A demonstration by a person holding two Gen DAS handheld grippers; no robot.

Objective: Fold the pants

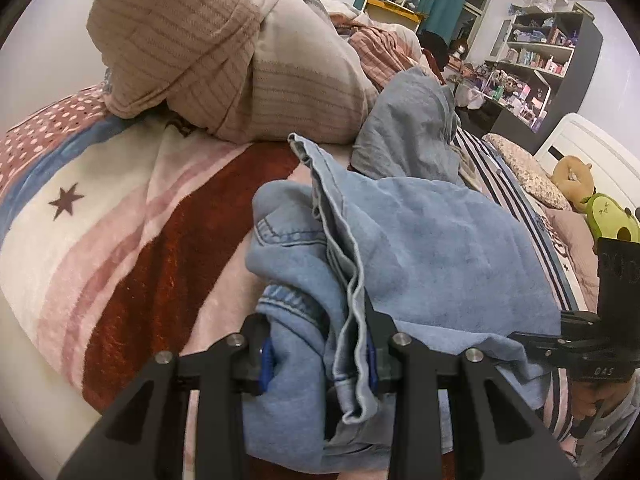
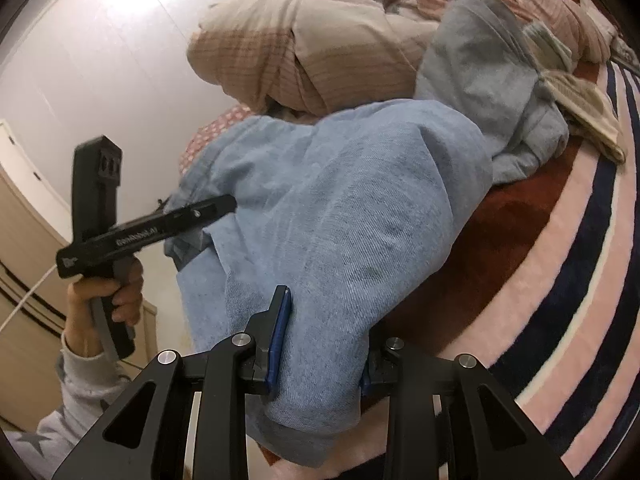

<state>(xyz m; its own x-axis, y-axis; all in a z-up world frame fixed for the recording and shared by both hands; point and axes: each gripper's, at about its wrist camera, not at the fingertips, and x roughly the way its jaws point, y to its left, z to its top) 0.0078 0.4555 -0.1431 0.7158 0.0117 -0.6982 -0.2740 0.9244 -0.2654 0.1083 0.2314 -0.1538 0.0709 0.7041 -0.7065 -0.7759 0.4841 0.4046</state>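
Observation:
Light blue denim pants [image 1: 420, 252] lie bunched on a striped blanket on the bed; they also fill the middle of the right wrist view [image 2: 340, 208]. My left gripper [image 1: 320, 356] is shut on the pants, with folds of the waist end pinched between its blue pads. My right gripper [image 2: 324, 356] is shut on a thick fold of the pants at their near end. The left gripper also shows in the right wrist view [image 2: 224, 206], its tips buried in the denim. The right gripper's body shows at the right edge of the left wrist view [image 1: 592, 344].
A rolled beige striped duvet [image 1: 240, 60] lies behind the pants. A grey-blue garment [image 1: 408, 136] is heaped to the right of it, also in the right wrist view [image 2: 492, 80]. The striped blanket [image 1: 120, 220] covers the bed. Plush toys [image 1: 600, 208] and cluttered shelves [image 1: 540, 52] stand far right.

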